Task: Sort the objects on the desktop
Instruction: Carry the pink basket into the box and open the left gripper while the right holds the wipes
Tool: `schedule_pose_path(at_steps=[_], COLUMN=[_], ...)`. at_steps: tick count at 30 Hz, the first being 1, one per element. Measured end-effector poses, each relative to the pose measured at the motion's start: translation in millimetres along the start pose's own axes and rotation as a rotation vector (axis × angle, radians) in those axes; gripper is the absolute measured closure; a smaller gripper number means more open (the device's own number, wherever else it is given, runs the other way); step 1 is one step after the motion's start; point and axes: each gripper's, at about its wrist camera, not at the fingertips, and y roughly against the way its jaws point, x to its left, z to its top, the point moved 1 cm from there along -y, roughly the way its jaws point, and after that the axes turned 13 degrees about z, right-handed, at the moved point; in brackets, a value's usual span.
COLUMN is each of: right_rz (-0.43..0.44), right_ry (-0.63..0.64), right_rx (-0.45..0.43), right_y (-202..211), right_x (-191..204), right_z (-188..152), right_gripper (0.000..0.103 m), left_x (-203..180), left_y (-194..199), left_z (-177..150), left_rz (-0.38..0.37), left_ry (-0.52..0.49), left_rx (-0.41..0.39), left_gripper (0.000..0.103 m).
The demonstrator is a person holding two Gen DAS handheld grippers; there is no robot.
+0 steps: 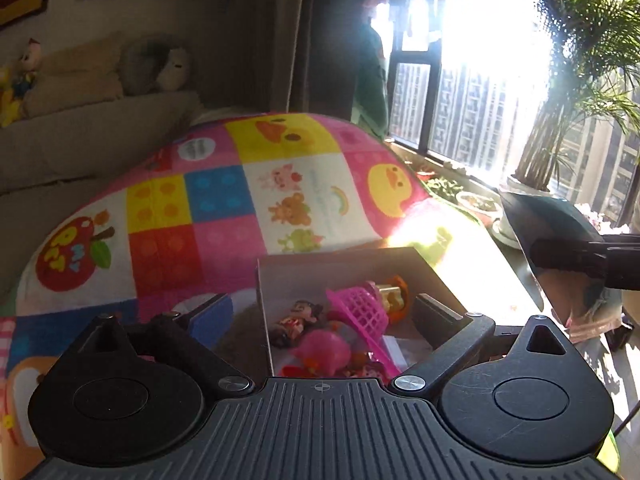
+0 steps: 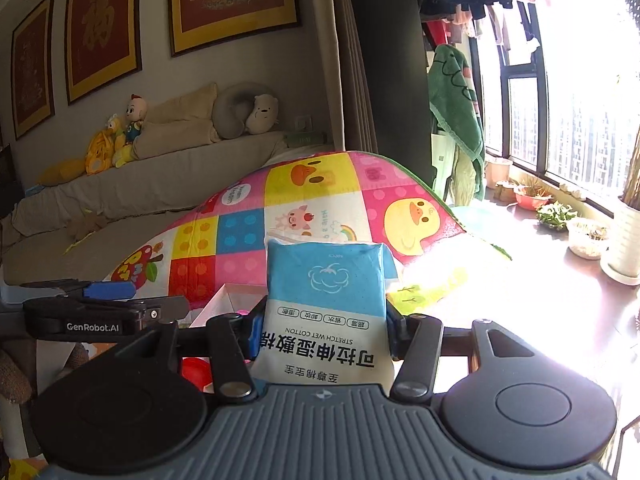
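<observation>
My left gripper (image 1: 324, 312) is open and empty, its jaws wide apart over a grey cardboard box (image 1: 344, 266) that holds small toys: a pink basket (image 1: 360, 312), a pink pig (image 1: 324, 350), a doll figure (image 1: 296, 320) and an orange toy (image 1: 394, 294). My right gripper (image 2: 322, 320) is shut on a blue and white pack of wet cotton pads (image 2: 326, 304), held upright above the table. That pack (image 1: 560, 248) and the right gripper show in shadow at the right of the left wrist view. The left gripper (image 2: 104, 308) shows at the left of the right wrist view.
A bright patchwork cartoon cloth (image 1: 224, 208) covers the table. A sofa with plush toys (image 2: 132, 128) stands behind. Potted plants (image 2: 556, 212) line the sunlit window sill at the right. A green towel (image 2: 456, 100) hangs by the window.
</observation>
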Motion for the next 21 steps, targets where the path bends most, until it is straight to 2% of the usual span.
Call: schedule_pose_path(at_steps=[5,8,11,17,21], right_rz=[-0.013,-0.020,-0.041,-0.004,0.023], right_ry=[0.038,0.054,0.059,0.147,0.186], right_rx=[0.093,0.192,0.227,0.183,0.276], right_y=[-65,-101,-110,-100,-130], right_x=[6,9,13,45,66], right_z=[-3,-13,-22,-14,-9], right_gripper=[0.050,0.049,0.047,0.043,0.047], left_x=[3,7,17,31,35], left_y=[18,19,18,13,16], left_z=[-39,-54,-65,-80,-84], left_rz=[0.030,0.047,0.060,0.054,0.033], left_ry=[-0.036,-0.039,-0.016,0.060,0.089], left_rx=[0.038,0.087,0.136,0.199,0.201], left_gripper=[0.003,0.002,0.001,0.001,0.001])
